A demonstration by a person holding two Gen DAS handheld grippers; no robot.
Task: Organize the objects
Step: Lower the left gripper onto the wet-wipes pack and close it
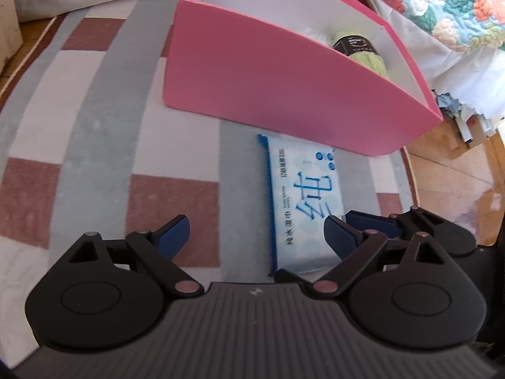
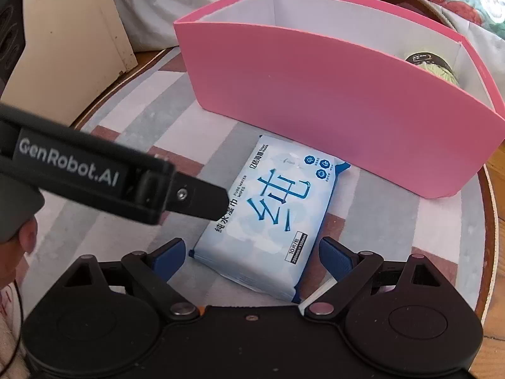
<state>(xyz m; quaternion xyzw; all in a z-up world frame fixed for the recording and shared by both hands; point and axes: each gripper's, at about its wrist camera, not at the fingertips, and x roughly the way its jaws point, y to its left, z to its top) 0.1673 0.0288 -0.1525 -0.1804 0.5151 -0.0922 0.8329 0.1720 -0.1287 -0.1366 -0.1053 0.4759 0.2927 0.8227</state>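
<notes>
Two grippers hover over the wipes pack (image 2: 268, 218) lying mid-frame on the checked cloth (image 2: 94, 240), just below the pink box (image 2: 331, 104); right gripper (image 2: 252, 252) spread wide, left gripper (image 1: 257, 232) gaping too, neither pinching.

Left gripper (image 1: 256, 232) angled steeply downward, jaws spread wide, blue pads (image 1: 175, 235) apart with nothing pressed between them. Right gripper (image 2: 251, 257) pitched down likewise, jaws equally wide and gripping nothing. Seen from the right wrist, the left gripper's black finger (image 2: 202, 200) crossed in from the left, just ahead of the right gripper's fingertips.
</notes>
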